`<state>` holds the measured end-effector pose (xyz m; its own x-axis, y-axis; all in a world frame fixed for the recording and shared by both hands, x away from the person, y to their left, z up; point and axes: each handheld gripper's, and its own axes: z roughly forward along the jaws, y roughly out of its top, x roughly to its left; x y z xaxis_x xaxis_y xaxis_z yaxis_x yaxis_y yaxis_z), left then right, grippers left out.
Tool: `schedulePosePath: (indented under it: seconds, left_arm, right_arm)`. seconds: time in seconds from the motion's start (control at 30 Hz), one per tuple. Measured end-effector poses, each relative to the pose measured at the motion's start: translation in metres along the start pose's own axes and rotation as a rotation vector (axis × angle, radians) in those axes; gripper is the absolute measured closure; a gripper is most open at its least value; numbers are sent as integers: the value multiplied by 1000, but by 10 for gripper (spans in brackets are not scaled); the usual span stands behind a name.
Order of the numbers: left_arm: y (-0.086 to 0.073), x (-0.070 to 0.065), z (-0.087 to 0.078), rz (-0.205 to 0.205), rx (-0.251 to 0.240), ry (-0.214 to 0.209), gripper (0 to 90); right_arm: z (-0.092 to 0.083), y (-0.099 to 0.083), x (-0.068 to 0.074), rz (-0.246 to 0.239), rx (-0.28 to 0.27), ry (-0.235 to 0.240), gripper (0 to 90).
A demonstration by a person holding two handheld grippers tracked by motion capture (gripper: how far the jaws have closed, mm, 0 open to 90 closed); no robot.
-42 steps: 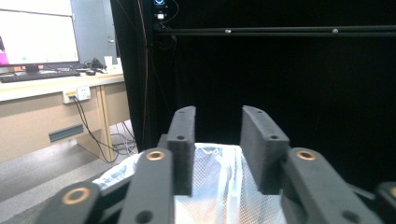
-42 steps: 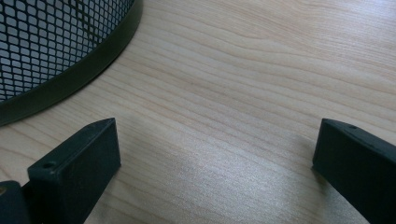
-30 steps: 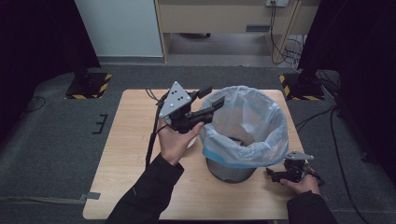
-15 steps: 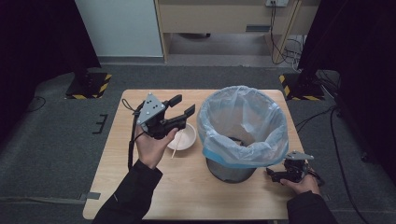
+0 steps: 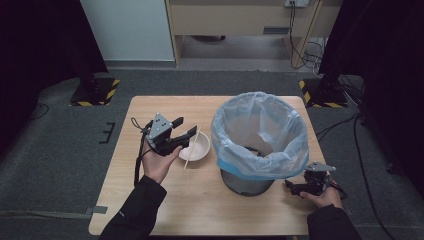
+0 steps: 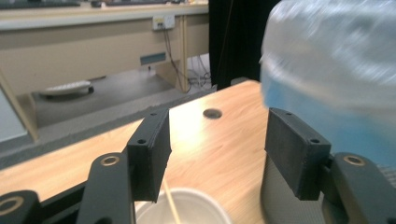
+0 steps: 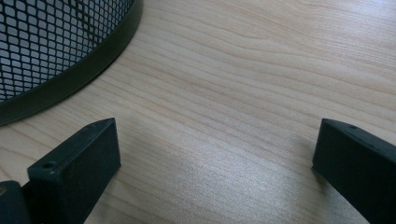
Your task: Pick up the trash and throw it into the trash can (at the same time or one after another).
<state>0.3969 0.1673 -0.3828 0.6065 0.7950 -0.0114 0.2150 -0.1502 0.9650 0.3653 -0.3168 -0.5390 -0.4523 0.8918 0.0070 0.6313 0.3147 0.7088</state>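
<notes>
Right now, high view: left gripper (image 5: 186, 128) hangs over the near-left edge of the bowl (image 5: 196, 148), jaws spread, nothing between them; they have just been opening. Bowl sits on the table (image 5: 150, 210) just left of the bin (image 5: 248, 180), apparently apart from it though I can't be sure, with a thin stick (image 5: 190, 149) lying across it and poking out toward the person. The bin's bag (image 5: 260, 131) balloons out wide over the rim. Right gripper (image 5: 295, 188) rests low on the table at the bin's near-right base. Left gripper view: both pads clear, the bowl rim at the bottom under the left jaw, the stick rising beside it; blurred bag and mesh wall close on the right. Right gripper view: jaws spread wide over bare wood, nothing held, the bin's mesh base at upper left. Judging from this, the next move is a grab on the bowl or stick for dumping in the bin. Risks: the stick is loose, so clamping the rim could flick it off or roll it onto the table; a one-sided rim pinch may tip the light bowl; the right jaw is near the bag, so a swing toward the bin could snag plastic and drag the liner or shift the bin, which nothing is holding.
</notes>
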Motion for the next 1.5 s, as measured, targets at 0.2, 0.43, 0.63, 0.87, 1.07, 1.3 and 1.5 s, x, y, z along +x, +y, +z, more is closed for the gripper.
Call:
schedulePosePath:
  seconds: [0.2, 0.43, 0.63, 0.87, 1.07, 1.3, 1.5]
  left_arm:
    - [-21, 7, 12, -7, 71, 18, 403]
    - [-42, 15, 27, -23, 151, 32, 403]
    - [-61, 19, 38, -25, 225, 41, 406]
    - [-77, 19, 50, -8, 298, 48, 430]
    - [-84, 20, 62, -43, 329, 57, 460]
    - [-92, 21, 74, -78, 384, 56, 547]
    - [-95, 23, 79, -107, 417, 63, 630]
  right_arm:
    - [0, 0, 0, 0, 0, 0, 10]
    - [0, 0, 0, 0, 0, -1, 10]
    - [0, 0, 0, 0, 0, 0, 10]
    - [0, 0, 0, 0, 0, 0, 10]
    - [0, 0, 0, 0, 0, 1, 10]
    - [0, 0, 0, 1, 0, -1, 10]
    - [0, 0, 0, 0, 0, 0, 10]
